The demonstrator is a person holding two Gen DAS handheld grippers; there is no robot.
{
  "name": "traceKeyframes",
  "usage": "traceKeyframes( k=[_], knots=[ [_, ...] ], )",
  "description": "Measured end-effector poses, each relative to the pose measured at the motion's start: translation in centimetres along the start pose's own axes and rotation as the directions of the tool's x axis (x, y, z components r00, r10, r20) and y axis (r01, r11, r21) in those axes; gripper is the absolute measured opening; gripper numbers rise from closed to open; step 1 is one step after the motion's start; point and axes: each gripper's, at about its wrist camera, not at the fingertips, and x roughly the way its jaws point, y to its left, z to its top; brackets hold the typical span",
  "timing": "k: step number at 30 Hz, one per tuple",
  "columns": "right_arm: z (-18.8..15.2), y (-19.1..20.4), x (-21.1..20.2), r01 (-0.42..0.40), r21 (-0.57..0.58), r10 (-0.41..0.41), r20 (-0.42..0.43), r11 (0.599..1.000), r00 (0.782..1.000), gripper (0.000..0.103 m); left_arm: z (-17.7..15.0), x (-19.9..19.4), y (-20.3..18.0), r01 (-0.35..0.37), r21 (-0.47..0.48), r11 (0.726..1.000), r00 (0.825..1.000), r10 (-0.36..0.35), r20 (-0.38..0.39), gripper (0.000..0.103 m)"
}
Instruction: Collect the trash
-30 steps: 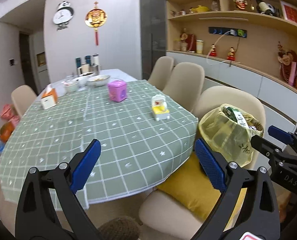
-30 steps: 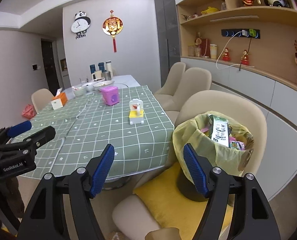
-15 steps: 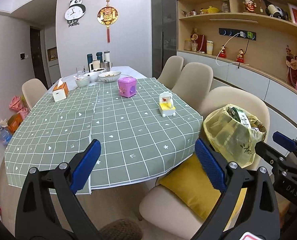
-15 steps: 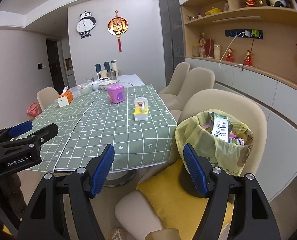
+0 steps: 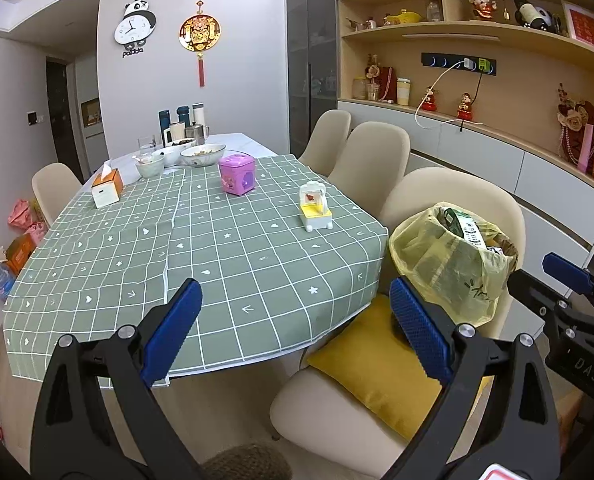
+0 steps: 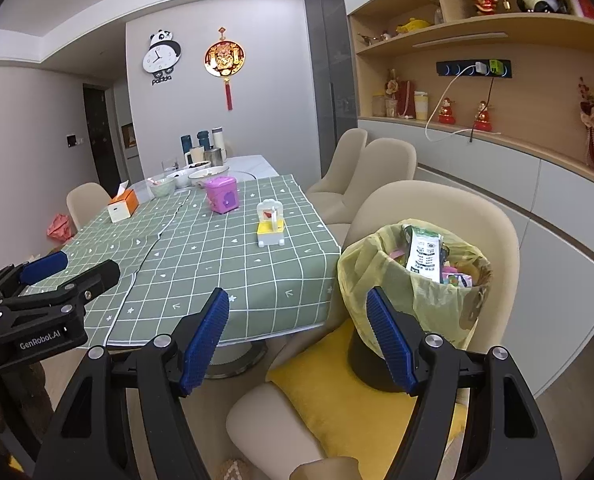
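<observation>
A bin lined with a yellow bag stands on the yellow cushion of a beige chair; wrappers and a green-and-white packet fill it. My left gripper is open and empty, held off the near edge of the table. My right gripper is open and empty, just left of the bin and in front of it. Each gripper shows at the edge of the other's view.
The table has a green checked cloth with a purple box, a small yellow-and-white toy, a tissue box, bowls and flasks at the far end. Beige chairs line the right side. Shelving runs along the right wall.
Both grippers have drawn back and risen, so the table and bin look smaller and farther. Both stay open and empty.
</observation>
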Motion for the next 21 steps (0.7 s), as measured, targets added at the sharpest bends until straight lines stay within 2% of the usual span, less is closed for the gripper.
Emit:
traceKeyframes(
  k=[21],
  knots=[
    [0.0, -1.2, -0.9, 0.026, 0.016, -0.026, 0.006, 1.0, 1.0, 0.068, -0.1, -0.2, -1.3, 0.037, 0.027, 0.999, 0.999, -0.037, 0.003, 0.09]
  ],
)
